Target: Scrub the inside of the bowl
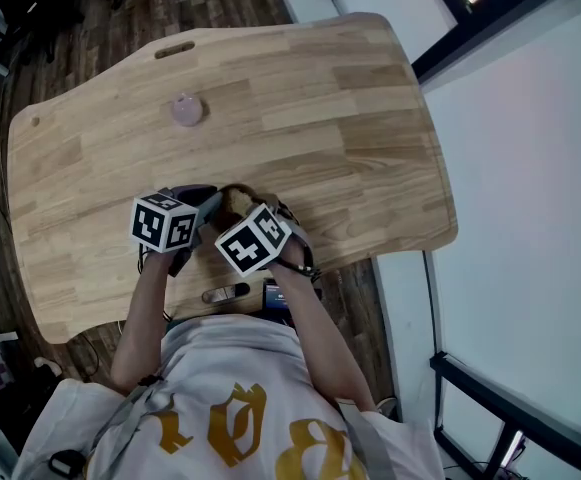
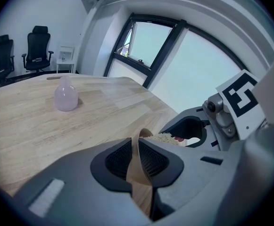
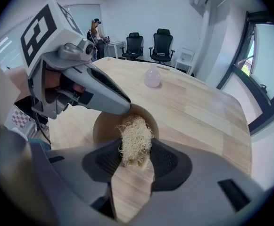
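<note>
A brown wooden bowl (image 1: 236, 200) sits near the table's front edge, between my two grippers. In the left gripper view, my left gripper (image 2: 137, 155) is shut on the bowl's rim (image 2: 136, 173), which stands thin between the ribbed pads. My right gripper (image 3: 136, 155) is shut on a pale, stringy scrubber (image 3: 136, 138), whose upper part hangs over the bowl's inside (image 3: 103, 126). The left gripper's grey body (image 3: 87, 91) reaches in from the left onto the rim. From the left gripper view the scrubber (image 2: 165, 137) shows just behind the rim, under the right gripper's body (image 2: 212, 121).
A small pink rounded bottle (image 1: 186, 109) stands farther back on the wooden table (image 1: 350, 118), also seen as the pink bottle (image 3: 152, 77). Black office chairs (image 3: 161, 42) and a person (image 3: 98, 32) are beyond the far end. The table's front edge lies just behind both grippers.
</note>
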